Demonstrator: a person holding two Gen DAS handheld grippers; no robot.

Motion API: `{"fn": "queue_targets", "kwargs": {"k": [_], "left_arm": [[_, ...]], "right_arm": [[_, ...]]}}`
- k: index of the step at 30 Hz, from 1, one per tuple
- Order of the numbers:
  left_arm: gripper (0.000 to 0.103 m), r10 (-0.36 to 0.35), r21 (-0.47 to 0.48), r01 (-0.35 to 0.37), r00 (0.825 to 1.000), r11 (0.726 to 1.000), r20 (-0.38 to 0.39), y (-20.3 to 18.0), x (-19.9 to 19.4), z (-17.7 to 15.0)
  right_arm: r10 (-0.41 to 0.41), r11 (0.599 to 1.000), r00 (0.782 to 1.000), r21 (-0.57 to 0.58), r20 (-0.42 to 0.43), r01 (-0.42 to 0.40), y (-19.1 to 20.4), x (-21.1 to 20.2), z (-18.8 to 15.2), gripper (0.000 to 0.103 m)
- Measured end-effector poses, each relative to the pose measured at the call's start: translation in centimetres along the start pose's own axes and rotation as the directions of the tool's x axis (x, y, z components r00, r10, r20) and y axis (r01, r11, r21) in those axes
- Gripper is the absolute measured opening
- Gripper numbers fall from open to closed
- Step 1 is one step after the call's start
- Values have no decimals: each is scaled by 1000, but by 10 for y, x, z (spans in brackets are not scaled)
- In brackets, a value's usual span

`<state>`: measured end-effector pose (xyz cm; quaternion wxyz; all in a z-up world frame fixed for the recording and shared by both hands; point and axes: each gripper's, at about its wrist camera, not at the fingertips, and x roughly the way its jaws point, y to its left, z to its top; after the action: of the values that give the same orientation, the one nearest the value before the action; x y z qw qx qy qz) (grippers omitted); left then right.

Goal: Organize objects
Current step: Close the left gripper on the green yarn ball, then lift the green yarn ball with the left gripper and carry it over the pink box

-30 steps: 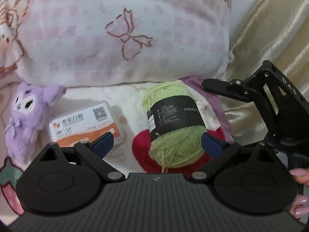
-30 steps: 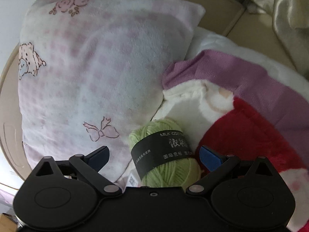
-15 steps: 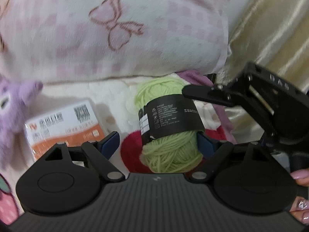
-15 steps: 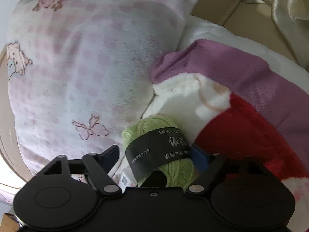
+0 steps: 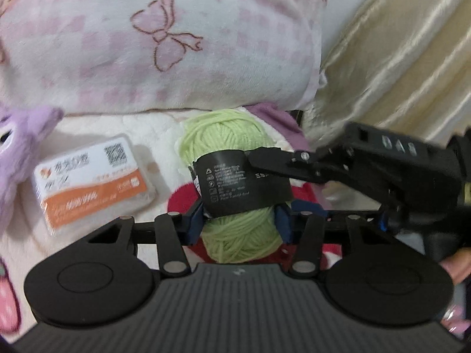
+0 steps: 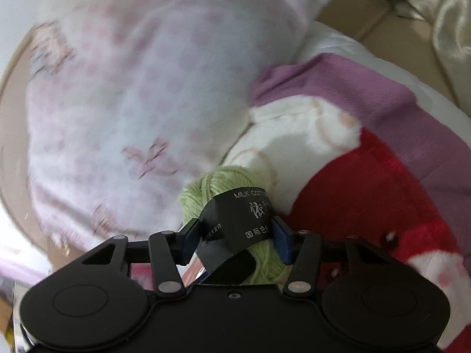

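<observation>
Left wrist view: left gripper (image 5: 240,222) & right gripper (image 6: 234,239), jaws just closing, both pinch green black-banded yarn ball (image 5: 226,147) betw. blue pads.

At lower centre of the frame, my right tool (image 6: 234,236) has just been closing its blue pads onto a green yarn ball (image 6: 217,189) with a black paper band (image 6: 235,223). A pink-checked pillow (image 6: 141,94) fills the left; a red, white and purple blanket (image 6: 368,194) lies right.
</observation>
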<state>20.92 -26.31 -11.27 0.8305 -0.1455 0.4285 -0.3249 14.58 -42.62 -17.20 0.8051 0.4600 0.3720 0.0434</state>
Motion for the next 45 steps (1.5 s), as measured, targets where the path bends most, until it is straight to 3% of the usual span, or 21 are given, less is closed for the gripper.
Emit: {"fn": "queue_targets", "kwargs": {"k": [4,8,17,22,34,39,45], "left_arm": [[48,19,72,-16,999,997,-38,-12,-23,2],[48,38,78,-35,999,996,-37,-11,-41,1],[48,84,-2,-85,991,996,-108,2,-71,-15],[48,117,-14,-121,983,993,-144,4,-94,-27],[49,185,32,-183,968,983,-169,6,-168,-50],[49,168,56,-161,972,985,-167,6,-196,-61],[50,132,20,-131,973,991,-189,16,-223,-81]], "right_arm": [[40,999,999,-28,-6,-40,8,-15,-15,57],[79,997,996,-22,-36,-80,13,-10,-22,57],[45,996,991,-71,-128,-55,32,-9,-53,58],[6,985,985,-168,-173,-36,49,-15,-77,60],[93,951,928,-243,-361,-190,80,-24,-116,60],[77,951,893,-237,-443,-200,96,-28,-123,60],[-8,933,877,-318,-481,-166,122,-39,-150,60]]}}
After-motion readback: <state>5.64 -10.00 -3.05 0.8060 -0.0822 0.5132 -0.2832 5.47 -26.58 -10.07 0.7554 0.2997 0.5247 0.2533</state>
